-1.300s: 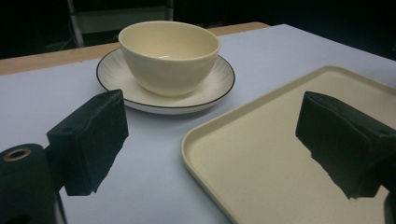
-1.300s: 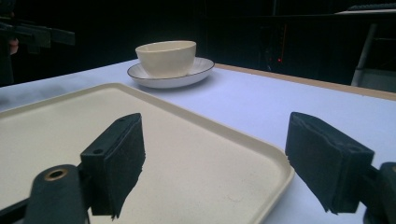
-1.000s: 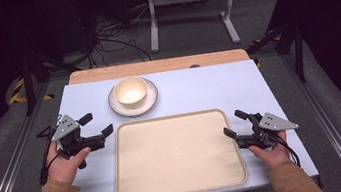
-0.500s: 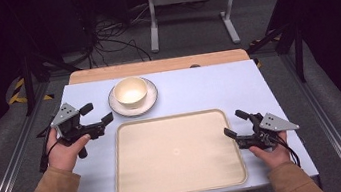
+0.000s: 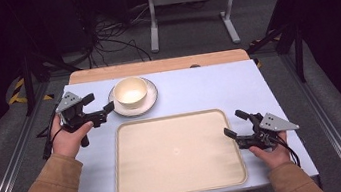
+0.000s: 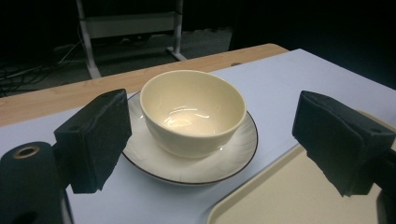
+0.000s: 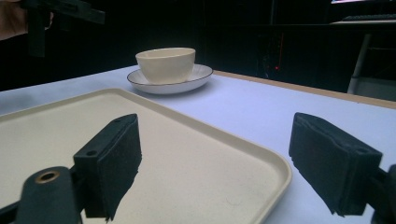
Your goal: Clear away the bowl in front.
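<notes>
While both hands held their tools off the table, a cream bowl (image 5: 130, 91) sat upright in a white saucer (image 5: 151, 99) with a thin dark rim line, at the far left of the pale blue table (image 5: 197, 87). Bowl glossy inside, nothing in it. Left gripper (image 5: 100, 104) hovered just beside the saucer, jaws spread wide toward it, touching nothing. Beige tray (image 5: 177, 155) lay bare at centre. Right gripper (image 5: 235, 124) rested at the tray's right edge, jaws apart, holding nothing.
</notes>
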A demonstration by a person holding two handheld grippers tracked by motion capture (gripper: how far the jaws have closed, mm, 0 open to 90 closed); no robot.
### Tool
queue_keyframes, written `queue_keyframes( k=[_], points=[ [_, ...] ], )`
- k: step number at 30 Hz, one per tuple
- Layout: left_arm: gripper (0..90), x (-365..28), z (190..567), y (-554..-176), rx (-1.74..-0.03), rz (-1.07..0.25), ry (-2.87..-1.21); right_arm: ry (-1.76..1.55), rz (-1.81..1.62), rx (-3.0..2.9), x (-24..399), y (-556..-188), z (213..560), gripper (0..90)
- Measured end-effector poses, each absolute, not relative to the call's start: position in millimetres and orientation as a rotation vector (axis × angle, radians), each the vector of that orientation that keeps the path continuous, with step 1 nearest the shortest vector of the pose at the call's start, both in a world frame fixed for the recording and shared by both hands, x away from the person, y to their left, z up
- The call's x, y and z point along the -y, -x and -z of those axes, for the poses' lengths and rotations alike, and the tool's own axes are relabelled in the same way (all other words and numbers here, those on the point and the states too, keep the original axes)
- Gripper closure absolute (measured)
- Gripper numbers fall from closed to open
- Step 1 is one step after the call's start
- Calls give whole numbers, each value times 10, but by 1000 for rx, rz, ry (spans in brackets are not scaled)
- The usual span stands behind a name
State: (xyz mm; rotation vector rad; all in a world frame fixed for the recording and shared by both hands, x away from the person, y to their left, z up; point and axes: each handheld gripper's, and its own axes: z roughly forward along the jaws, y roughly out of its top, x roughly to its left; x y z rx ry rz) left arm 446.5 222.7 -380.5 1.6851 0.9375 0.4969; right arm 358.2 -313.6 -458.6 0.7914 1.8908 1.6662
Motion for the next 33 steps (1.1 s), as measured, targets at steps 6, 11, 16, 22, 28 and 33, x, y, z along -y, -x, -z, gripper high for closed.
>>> queue_keyframes(
  k=[6, 11, 16, 22, 28, 33],
  points=[
    [122, -2152, 3759, -4599, -942, -499, -1692, -790, -1668, -1889, 3137, -3582, 4587, 172],
    [120, -2111, 3744, -4701, -963, -493, -1704, -789, -1666, -1891, 3136, -3581, 4587, 173],
    [120, -2065, 3745, -4810, -1000, -486, -1710, -785, -1664, -1888, 3137, -3578, 4587, 173],
    [121, -2032, 3750, -4924, -1028, -487, -1703, -779, -1661, -1887, 3132, -3575, 4588, 173],
    [144, -1994, 3806, -5062, -1077, -487, -1737, -778, -1660, -1886, 3131, -3574, 4588, 173],
    [164, -1961, 3843, -5159, -1100, -478, -1753, -777, -1657, -1884, 3130, -3570, 4589, 173]
  ],
)
